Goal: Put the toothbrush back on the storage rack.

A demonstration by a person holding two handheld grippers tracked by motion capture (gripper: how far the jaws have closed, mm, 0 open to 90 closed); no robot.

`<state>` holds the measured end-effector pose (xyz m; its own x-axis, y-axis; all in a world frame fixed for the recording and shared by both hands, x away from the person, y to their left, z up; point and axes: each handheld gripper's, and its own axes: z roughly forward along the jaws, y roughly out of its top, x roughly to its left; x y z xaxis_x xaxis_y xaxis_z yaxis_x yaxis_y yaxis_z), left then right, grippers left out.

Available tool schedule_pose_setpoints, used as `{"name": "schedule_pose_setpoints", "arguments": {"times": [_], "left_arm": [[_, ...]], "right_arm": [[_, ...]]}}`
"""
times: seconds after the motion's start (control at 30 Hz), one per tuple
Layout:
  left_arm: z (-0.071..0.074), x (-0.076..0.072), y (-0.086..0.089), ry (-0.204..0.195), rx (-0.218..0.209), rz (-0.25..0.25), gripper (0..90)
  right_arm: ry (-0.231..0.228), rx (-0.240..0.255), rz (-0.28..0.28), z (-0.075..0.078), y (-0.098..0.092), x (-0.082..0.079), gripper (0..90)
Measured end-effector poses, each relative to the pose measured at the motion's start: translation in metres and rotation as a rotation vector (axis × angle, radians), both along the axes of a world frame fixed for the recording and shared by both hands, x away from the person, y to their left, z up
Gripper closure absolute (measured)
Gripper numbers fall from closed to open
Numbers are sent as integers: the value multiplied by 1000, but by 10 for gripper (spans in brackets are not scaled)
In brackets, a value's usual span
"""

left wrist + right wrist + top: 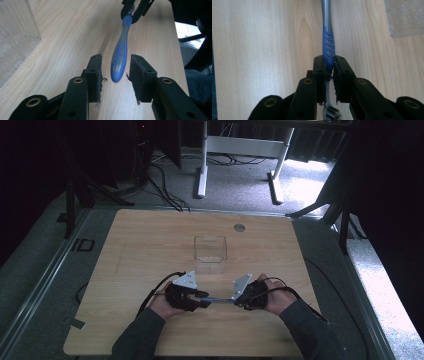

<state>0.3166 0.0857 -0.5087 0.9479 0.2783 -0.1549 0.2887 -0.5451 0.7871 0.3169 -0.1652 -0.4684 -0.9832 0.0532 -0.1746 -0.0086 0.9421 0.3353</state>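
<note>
The right gripper point(329, 72) pinches the Colgate toothbrush point(120, 57), so the open left gripper point(116, 72) should squeeze its handle end gently, near the clear box point(210, 253).

A blue-and-grey toothbrush point(120, 52) hangs level above the wooden table point(150, 245), stretched between two hands; its ribbed blue neck is clamped in the right gripper point(331, 72), bristles behind the jaws; its rounded handle end, marked Colgate, sits untouched between the left gripper's point(115, 75) parted jaws; a clear box point(210, 254) stands near.
</note>
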Motion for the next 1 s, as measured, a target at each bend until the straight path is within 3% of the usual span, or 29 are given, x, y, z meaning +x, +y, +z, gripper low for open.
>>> {"name": "schedule_pose_setpoints", "arguments": {"times": [0.27, 0.4, 0.47, 0.5, 0.63, 0.83, 1.0], "left_arm": [[-3, -3, -7, 12, 37, -56, 768], [-3, -4, -8, 10, 46, -68, 780], [-3, -5, -8, 12, 44, -69, 784], [-3, -5, -8, 12, 41, -68, 785], [-2, -4, -6, 4, 47, -58, 786], [-5, -2, -4, 7, 51, -23, 787], [-5, -2, -1, 8, 40, -6, 788]], "right_arm": [[7, 4, 31, 0, 3, -2, 804], [8, 3, 43, 0, 3, -3, 803], [4, 5, 30, 1, 3, -2, 778], [-9, 21, 5, 1, 3, 0, 673], [-13, 40, -31, 3, 3, 3, 602], [-55, 102, -88, 11, -1, 6, 571], [-61, 133, -133, 16, -5, 8, 571]]}}
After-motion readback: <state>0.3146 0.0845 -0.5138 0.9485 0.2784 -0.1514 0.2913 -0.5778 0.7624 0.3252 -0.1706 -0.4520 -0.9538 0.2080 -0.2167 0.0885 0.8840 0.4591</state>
